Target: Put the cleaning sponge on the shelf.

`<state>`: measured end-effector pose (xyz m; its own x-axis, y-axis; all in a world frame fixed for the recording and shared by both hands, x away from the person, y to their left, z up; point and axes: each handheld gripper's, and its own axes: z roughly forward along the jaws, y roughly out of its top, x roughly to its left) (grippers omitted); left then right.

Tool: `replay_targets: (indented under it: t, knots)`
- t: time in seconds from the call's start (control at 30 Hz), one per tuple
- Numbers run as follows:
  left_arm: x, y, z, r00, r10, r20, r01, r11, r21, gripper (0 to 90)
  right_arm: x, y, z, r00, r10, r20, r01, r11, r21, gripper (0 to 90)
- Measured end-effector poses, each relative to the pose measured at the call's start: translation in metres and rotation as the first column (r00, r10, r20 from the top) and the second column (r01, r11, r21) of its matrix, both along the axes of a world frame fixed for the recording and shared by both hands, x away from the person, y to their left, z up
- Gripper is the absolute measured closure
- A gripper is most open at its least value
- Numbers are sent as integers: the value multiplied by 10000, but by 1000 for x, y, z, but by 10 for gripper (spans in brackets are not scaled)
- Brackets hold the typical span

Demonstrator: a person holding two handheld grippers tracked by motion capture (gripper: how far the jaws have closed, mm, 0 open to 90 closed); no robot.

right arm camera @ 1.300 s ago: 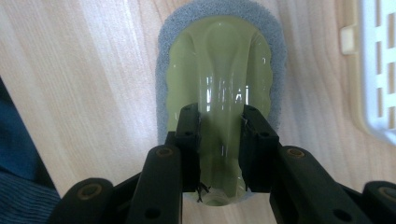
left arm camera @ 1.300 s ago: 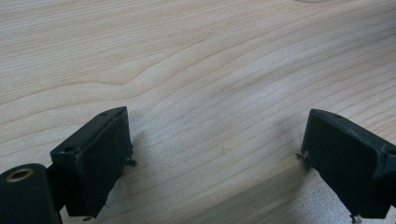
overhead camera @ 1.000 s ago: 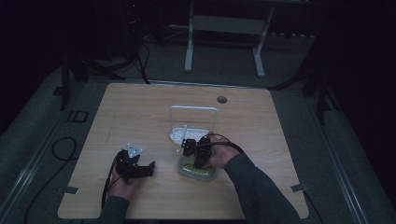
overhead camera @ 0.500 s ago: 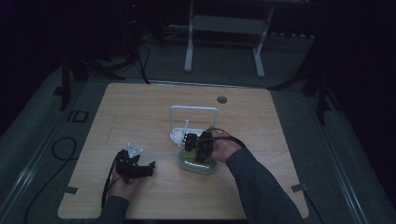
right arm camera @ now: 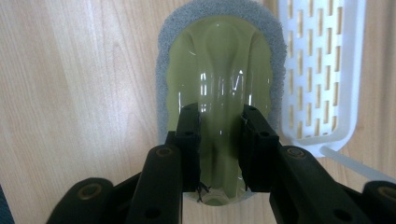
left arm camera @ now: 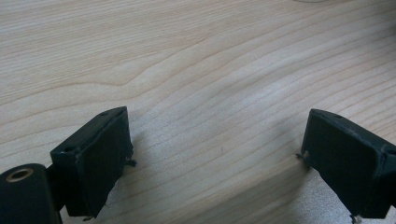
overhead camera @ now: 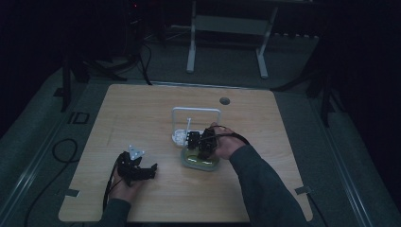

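Since the right gripper (right arm camera: 219, 154) sits right on top of the green-handled scrub sponge (right arm camera: 219, 60), its jaws pinch the handle's raised ridge, lined up with the sponge's long axis, just beside the white slotted tray (right arm camera: 322, 70). Left gripper (left arm camera: 219, 154) idles open on the wooden table (left arm camera: 196, 56), well apart.

On the table (overhead camera: 142, 113) we see the scrubber (overhead camera: 200, 162) near the middle, a little toward the person's side. Just behind it stands the rack (overhead camera: 196, 111), and the tray (right arm camera: 322, 70) lies just beside the scrubber. The right gripper (overhead camera: 201, 142) is over the scrubber; the left gripper (overhead camera: 137, 170) rests well apart, to its left.
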<state>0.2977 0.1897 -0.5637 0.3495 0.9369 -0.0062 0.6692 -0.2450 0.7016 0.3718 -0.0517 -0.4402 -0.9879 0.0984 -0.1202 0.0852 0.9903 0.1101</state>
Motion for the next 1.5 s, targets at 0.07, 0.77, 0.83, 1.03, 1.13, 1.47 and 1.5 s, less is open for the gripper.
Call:
replay_targets:
  t: [0.07, 0.77, 0.83, 1.03, 1.13, 1.47, 1.5]
  knots:
    - [0, 0, 0, 10000, 6, -1, -6, 10000, 1, 85, 2, 0, 1, 10000, 19, 33, -19, 10000, 29, 719]
    - [0, 0, 0, 10000, -18, 13, 18, 10000, -21, 85, 15, 10, 10, 9962, 308, 812, -309, 9995, -1, 719]
    - [1, -1, 0, 10000, -34, 12, 34, 10000, -17, 85, 17, 10, 10, 9948, 328, 963, -329, 9995, -7, 719]
    - [1, -1, 0, 10000, -53, 7, 53, 10000, -31, 85, 17, 14, 10, 9869, 559, 1515, -536, 9984, -195, 719]
    - [1, -1, 0, 10000, -56, 5, 56, 10000, -32, 85, 18, 16, 11, 9839, 765, 1614, -742, 9970, -207, 719]
    - [1, -1, 0, 10000, -58, 3, 58, 10000, -32, 85, 22, 23, 10, 9747, 998, 1999, -937, 9948, -398, 719]
    - [1, -1, 0, 10000, -57, 5, 57, 10000, -31, 85, 22, 23, 10, 9737, 1018, 2037, -956, 9946, -400, 719]
